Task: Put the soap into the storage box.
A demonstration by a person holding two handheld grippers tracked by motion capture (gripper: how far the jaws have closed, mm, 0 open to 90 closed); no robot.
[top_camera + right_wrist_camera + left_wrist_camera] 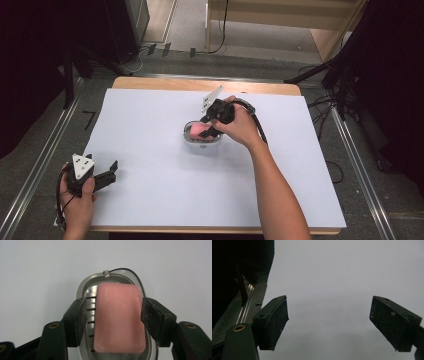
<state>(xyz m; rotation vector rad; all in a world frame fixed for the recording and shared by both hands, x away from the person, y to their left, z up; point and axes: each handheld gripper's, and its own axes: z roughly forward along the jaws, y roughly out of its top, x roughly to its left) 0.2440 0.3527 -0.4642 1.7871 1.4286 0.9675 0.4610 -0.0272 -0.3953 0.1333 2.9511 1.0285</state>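
Observation:
A pink soap bar [198,131] [117,312] lies in an oval metal soap dish [189,141] [80,291] near the middle of the white sheet. My right gripper [207,131] [114,321] reaches down into the dish from the right, and its two black pads are closed on the bar's long sides. The dish's slotted floor shows beside the left pad. My left gripper [112,171] [329,322] rests at the sheet's front left, its jaws wide apart with nothing between them.
A white sheet [150,115] covers most of the wooden table [200,85]. Metal rails [42,160] run along both sides of the table. Dark stands and cables lie on the floor at the back and right.

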